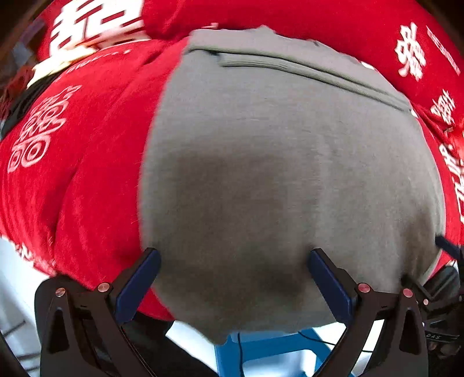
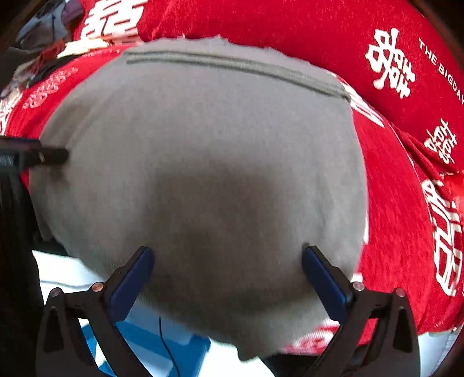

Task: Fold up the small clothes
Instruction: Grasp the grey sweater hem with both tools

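Note:
A grey knit garment lies flat on a red cloth with white characters; a stitched seam or pocket line runs across its far end. It also fills the right wrist view. My left gripper is open, its blue-padded fingers spread just above the garment's near part, holding nothing. My right gripper is open too, spread over the garment's near part. The left gripper's finger shows at the left edge of the right wrist view, touching the garment's left edge.
The red cloth covers the surface all around the garment. A blue stool or frame with a black cable, and a pale floor, show below the near edge. Dark clutter sits at the far left.

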`<state>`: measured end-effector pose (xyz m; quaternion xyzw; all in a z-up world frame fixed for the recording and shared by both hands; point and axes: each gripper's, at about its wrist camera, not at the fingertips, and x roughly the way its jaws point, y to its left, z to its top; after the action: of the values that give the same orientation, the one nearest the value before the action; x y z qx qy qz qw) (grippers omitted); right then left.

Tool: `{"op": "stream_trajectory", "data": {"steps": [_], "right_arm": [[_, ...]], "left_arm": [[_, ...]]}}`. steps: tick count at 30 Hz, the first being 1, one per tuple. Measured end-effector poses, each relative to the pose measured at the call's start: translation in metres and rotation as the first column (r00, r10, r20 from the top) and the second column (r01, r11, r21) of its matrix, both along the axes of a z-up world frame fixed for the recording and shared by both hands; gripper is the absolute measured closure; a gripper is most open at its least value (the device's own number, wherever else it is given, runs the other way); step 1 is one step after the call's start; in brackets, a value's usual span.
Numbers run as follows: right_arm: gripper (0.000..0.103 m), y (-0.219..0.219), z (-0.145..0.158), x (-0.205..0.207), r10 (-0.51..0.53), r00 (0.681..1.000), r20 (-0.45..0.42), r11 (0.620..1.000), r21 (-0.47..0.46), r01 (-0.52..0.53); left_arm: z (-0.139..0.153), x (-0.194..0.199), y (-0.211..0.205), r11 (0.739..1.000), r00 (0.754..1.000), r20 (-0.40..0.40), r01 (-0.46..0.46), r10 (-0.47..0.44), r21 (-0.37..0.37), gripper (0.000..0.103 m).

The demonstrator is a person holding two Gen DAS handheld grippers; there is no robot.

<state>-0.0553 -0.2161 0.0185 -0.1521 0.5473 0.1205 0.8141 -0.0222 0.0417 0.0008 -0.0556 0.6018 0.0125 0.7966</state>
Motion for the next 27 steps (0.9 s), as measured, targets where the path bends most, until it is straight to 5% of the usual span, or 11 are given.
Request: {"op": "stream_trajectory", "data": {"steps": [6,11,14,21,24,27], "right_arm": [[0.001,-0.059,0.015,0.005,-0.197,0.980,-0.021,0.977,0.082,0.198],[0.001,-0.112,0.005,0.006,-0.377,0.916,-0.135,0.899,0.187,0.397],[0.002,-0.112,-0.003,0.001,-0.367,0.911,-0.186,0.886,0.228,0.404],[0.009,-0.069,-0.006,-0.005,-0.234,0.961,-0.149,0.944,0.203,0.261],[0.023,-0.062,-0.005,-0.007,-0.235,0.964,-0.125,0.958,0.137,0.252],[0.053,-0.066,0.000,-0.012,-0.262,0.958,-0.115,0.949,0.147,0.277]], "left_arm": [[0.000,-0.013,0.052,0.986,0.987,-0.005,-0.163,0.163,-0.040,0.001],[-0.021,-0.023,0.075,0.958,0.966,-0.103,-0.251,0.238,-0.139,0.001],[-0.032,-0.029,0.069,0.948,0.964,-0.149,-0.247,0.220,-0.202,0.001],[-0.054,-0.035,0.044,0.930,0.967,-0.205,-0.208,0.149,-0.304,0.001],[-0.053,-0.034,0.042,0.928,0.968,-0.204,-0.206,0.147,-0.311,0.008],[-0.045,-0.033,0.048,0.929,0.972,-0.197,-0.188,0.129,-0.318,0.025]]}}
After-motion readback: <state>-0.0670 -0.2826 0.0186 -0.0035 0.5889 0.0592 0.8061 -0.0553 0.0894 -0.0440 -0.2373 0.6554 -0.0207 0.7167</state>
